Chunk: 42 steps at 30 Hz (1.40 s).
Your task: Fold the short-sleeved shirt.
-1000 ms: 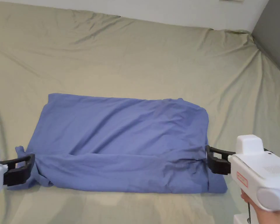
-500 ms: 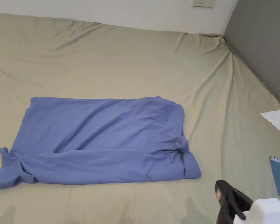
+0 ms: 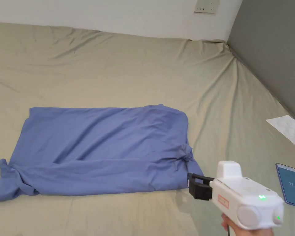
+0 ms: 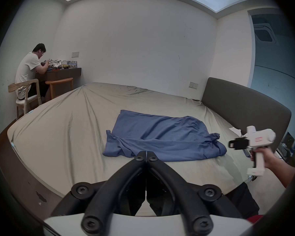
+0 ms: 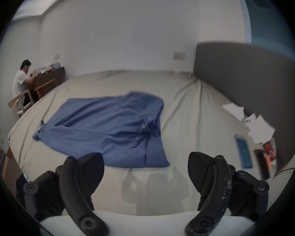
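The right claw (image 3: 195, 185) stands wide open and holds nothing, hovering low over the bed sheet (image 3: 143, 67) just off the near right corner of the blue short-sleeved shirt (image 3: 100, 150). In the right gripper view the shirt begins just ahead of its jaws and runs away up and to their left. The left claw (image 4: 146, 155) is drawn back off the bed, jaws pressed together on nothing, with the shirt well ahead of it. The shirt lies flat as a partly folded band, its long axis running crosswise in front of the right claw (so the right one is plainly the nearer). Beyond the right claw, to its right, lie a phone (image 3: 289, 184) and loose paper (image 3: 286, 128). A red label on the right claw's body is too small to read.
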Each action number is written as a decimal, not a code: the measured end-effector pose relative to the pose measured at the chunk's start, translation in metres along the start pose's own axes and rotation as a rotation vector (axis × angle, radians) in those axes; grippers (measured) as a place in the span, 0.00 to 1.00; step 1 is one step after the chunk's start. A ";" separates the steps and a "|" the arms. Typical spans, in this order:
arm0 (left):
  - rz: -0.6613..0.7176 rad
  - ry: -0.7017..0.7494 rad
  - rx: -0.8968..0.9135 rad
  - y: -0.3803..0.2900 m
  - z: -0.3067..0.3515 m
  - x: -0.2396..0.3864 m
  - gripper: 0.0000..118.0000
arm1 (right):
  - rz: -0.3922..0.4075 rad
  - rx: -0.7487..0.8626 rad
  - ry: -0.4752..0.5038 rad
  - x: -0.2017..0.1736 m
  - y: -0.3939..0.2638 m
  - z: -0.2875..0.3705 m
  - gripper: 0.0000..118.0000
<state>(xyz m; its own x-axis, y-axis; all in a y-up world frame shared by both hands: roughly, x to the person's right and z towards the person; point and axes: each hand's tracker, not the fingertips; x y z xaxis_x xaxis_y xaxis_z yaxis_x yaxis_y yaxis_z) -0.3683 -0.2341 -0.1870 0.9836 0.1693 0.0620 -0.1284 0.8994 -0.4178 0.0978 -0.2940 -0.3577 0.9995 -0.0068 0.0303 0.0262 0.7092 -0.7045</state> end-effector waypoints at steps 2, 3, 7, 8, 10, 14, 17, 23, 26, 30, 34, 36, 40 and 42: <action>-0.001 -0.004 -0.004 -0.002 0.003 0.002 0.00 | -0.019 -0.074 -0.014 0.013 0.001 -0.045 0.86; 0.004 -0.007 -0.007 -0.002 0.004 0.003 0.00 | -0.038 -0.121 -0.041 0.016 0.001 -0.064 0.82; 0.018 -0.001 -0.014 -0.005 0.008 0.004 0.00 | -0.169 -0.212 0.050 0.027 -0.006 -0.098 0.45; 0.026 -0.003 -0.016 -0.005 0.009 0.003 0.00 | -0.182 -0.203 0.082 0.026 -0.008 -0.099 0.37; 0.032 0.005 -0.023 -0.009 0.008 0.001 0.00 | -0.133 -0.177 0.063 0.020 -0.004 -0.090 0.11; 0.043 0.010 -0.052 -0.006 -0.008 -0.007 0.02 | -0.015 -0.164 0.036 0.002 0.003 -0.083 0.10; 0.065 0.021 -0.085 0.001 -0.043 -0.030 0.47 | -0.035 -0.150 0.073 0.001 0.005 -0.079 0.10; 0.084 0.119 -0.257 0.006 -0.170 -0.092 0.68 | -0.050 -0.145 0.068 -0.004 0.010 -0.070 0.10; -0.001 0.171 -0.351 -0.003 -0.222 -0.107 0.55 | -0.061 -0.157 0.067 -0.007 0.008 -0.063 0.10; 0.022 0.190 -0.449 -0.018 -0.253 -0.112 0.54 | -0.066 -0.166 0.064 -0.006 0.006 -0.061 0.10; 0.031 0.164 -0.447 -0.026 -0.254 -0.102 0.18 | -0.058 -0.178 0.066 -0.008 0.009 -0.062 0.10; -0.075 0.193 -0.470 -0.026 -0.257 -0.091 0.14 | -0.046 -0.178 0.066 -0.010 0.010 -0.061 0.10; -0.052 0.172 -0.483 -0.023 -0.262 -0.090 0.04 | -0.050 -0.176 0.071 -0.006 0.013 -0.066 0.10; -0.022 0.141 -0.495 -0.018 -0.262 -0.099 0.04 | -0.074 -0.165 0.079 -0.003 0.013 -0.069 0.10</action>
<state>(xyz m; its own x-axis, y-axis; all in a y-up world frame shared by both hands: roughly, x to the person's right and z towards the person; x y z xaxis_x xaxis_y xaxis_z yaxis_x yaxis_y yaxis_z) -0.4296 -0.3730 -0.4231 0.9973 0.0661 -0.0330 -0.0660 0.5975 -0.7991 0.0966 -0.3332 -0.4162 0.9928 -0.1143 0.0352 0.0954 0.5792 -0.8096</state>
